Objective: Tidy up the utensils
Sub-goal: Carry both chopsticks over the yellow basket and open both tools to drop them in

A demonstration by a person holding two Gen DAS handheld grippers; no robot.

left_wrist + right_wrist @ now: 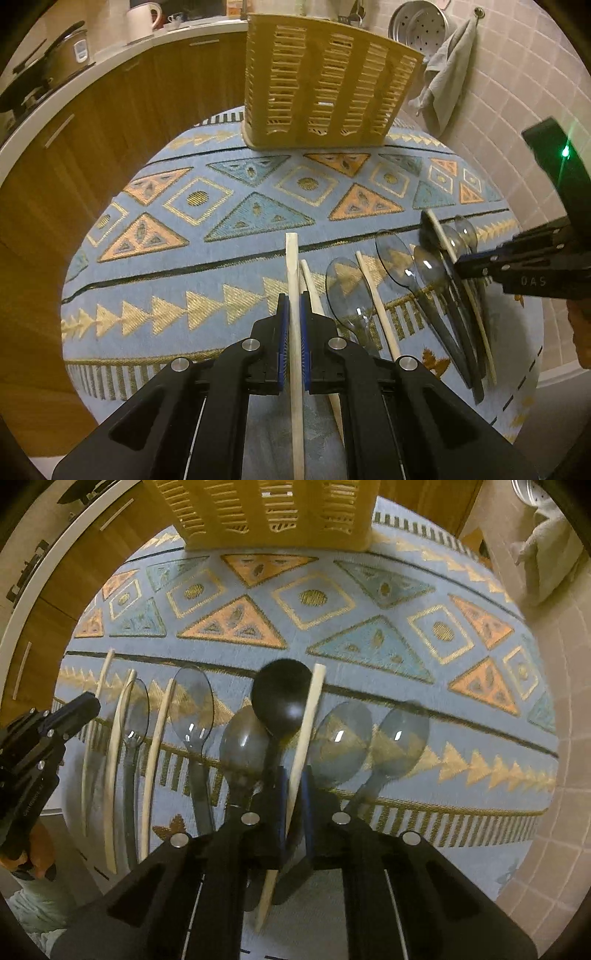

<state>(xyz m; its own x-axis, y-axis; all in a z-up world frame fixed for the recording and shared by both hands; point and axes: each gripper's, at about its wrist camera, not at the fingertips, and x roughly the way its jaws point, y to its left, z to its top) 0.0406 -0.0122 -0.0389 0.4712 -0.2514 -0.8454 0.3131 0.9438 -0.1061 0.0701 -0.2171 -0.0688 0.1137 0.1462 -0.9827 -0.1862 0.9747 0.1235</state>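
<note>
My left gripper (294, 301) is shut on a pale wooden chopstick (292, 266) that points toward the slatted yellow utensil basket (325, 81) at the table's far side. A second chopstick (312, 291) lies just right of it. My right gripper (294, 775) is shut on another chopstick (308, 720), held over a black spoon (282, 698) and several clear grey plastic spoons (194, 701). The right gripper also shows at the right edge of the left wrist view (461, 267), above the spoon pile (428, 258). The left gripper shows at the left of the right wrist view (83, 705).
A blue patterned cloth (221, 221) covers the round table. Wooden cabinets (74, 147) curve along the left with a kettle (142, 18) and a pot (55, 55) on the counter. A grey towel (443, 74) and a metal colander (417, 22) hang on the tiled wall at right.
</note>
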